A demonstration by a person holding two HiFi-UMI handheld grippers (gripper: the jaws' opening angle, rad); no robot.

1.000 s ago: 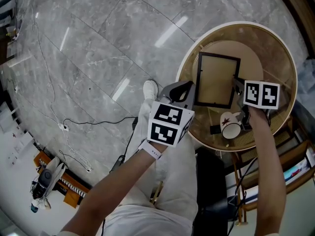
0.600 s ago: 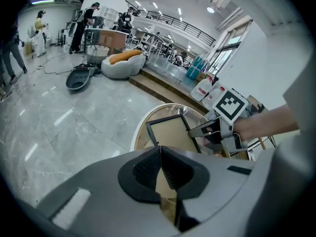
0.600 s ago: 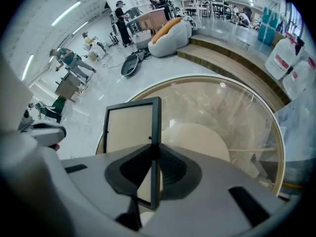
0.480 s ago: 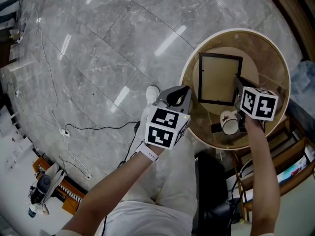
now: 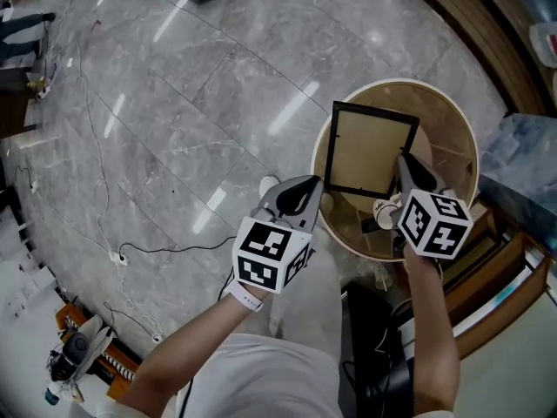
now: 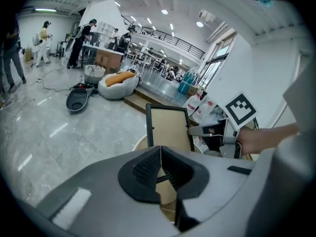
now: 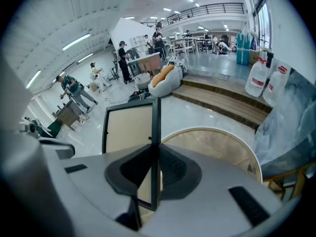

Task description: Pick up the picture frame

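Observation:
The picture frame [image 5: 370,151], black-rimmed with a tan back, hangs in the air above the round glass-topped table [image 5: 461,129]. My right gripper [image 5: 407,174] is shut on the frame's right edge; in the right gripper view the black edge [image 7: 155,132] runs straight between the pads. The frame [image 6: 170,130] also shows in the left gripper view, upright, with the right gripper [image 6: 210,131] on its side. My left gripper [image 5: 298,197] hovers left of the frame, apart from it. It is shut, its pads [image 6: 148,168] meeting with nothing between them.
A white mug [image 5: 385,212] stands on the table below the frame. Wooden shelving [image 5: 500,277] sits at the right. Cables [image 5: 130,251] trail over the grey marble floor. My own legs and a white shoe [image 5: 268,185] are below the left gripper.
Both grippers have risen. The frame has come up off the table with the right gripper, and the table now looks smaller and further below.

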